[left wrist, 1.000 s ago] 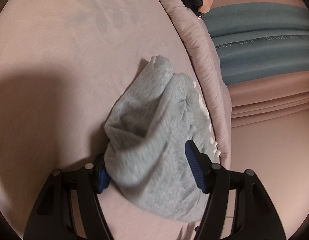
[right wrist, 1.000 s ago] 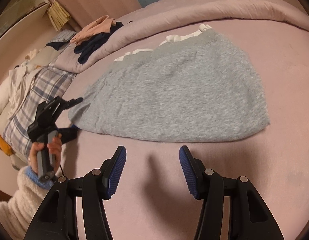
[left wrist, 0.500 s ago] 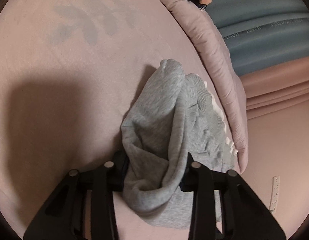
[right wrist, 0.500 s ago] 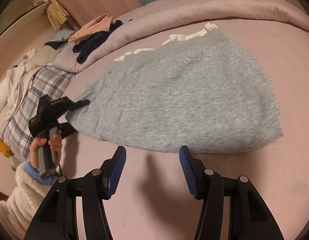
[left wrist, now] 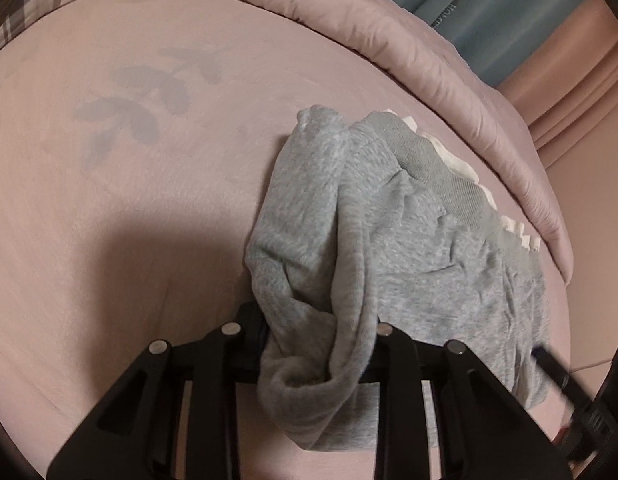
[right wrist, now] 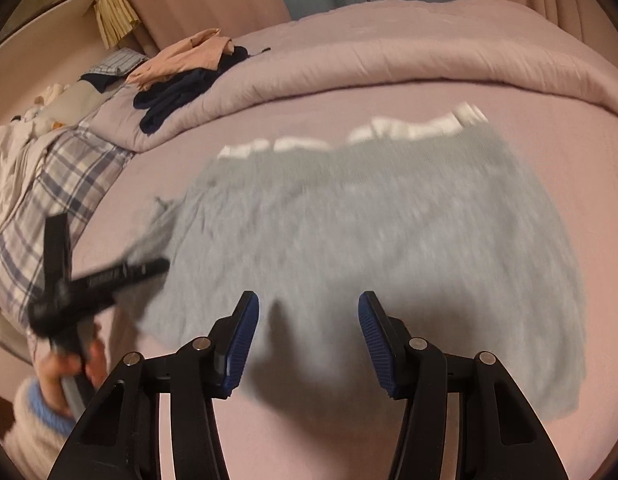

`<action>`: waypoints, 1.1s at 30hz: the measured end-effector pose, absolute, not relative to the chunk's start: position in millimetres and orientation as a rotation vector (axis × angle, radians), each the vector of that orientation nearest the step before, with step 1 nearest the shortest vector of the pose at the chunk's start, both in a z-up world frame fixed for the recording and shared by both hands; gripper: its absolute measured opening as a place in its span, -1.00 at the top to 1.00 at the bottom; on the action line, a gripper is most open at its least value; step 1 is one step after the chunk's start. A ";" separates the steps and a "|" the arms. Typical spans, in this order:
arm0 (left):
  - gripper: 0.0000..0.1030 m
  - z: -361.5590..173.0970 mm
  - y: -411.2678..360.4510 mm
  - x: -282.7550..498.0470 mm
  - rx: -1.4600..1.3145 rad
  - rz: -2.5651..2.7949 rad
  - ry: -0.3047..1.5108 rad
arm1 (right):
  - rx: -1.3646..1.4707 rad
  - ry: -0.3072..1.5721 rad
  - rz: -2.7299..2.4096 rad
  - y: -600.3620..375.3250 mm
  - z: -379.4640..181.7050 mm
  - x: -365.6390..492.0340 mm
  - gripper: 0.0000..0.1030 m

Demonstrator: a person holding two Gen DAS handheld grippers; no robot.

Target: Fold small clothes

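Note:
A grey fleece garment (left wrist: pixel 409 240) with a ribbed waistband and white trim (left wrist: pixel 461 168) lies on the pink bed sheet (left wrist: pixel 129 220). My left gripper (left wrist: pixel 317 340) is closing its jaws on a bunched corner of it, and the cloth fills the gap and hides the pads. In the right wrist view the same garment (right wrist: pixel 369 232) spreads flat but blurred, with the left gripper (right wrist: pixel 109 276) lifting its left corner. My right gripper (right wrist: pixel 307 320) stands open just above the garment's near edge, holding nothing.
A rolled pink quilt (right wrist: pixel 349 76) borders the far side of the sheet. Dark and peach clothes (right wrist: pixel 181 80) are piled on it at the left, beside a plaid cloth (right wrist: pixel 57 176). A hand in a fluffy white sleeve (right wrist: pixel 65 364) holds the left gripper.
The left gripper's jaws came together on the garment's corner, rolled and lifted it a little. The right gripper moved forward, from over bare sheet to over the garment's near edge.

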State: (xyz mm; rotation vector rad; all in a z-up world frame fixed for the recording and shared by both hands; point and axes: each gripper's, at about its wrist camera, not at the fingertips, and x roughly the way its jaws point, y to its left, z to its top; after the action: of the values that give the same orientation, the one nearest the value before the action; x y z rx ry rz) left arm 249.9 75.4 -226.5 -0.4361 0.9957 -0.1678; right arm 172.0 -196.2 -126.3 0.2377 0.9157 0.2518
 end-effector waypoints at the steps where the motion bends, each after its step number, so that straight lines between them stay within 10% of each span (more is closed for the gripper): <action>1: 0.46 -226.6 74.8 250.0 -0.428 -0.168 0.995 | 0.237 0.917 0.252 -194.5 -125.1 180.6 -0.06; 33: 0.45 -222.6 58.8 250.2 -0.301 -0.142 0.982 | 0.068 1.048 0.201 -170.3 -147.4 196.3 -0.06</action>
State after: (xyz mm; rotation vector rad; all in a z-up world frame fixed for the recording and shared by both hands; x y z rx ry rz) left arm 250.2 58.8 -222.6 -0.3008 0.9818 -0.1418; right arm 196.3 -170.3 -147.4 0.0677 1.0482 0.2013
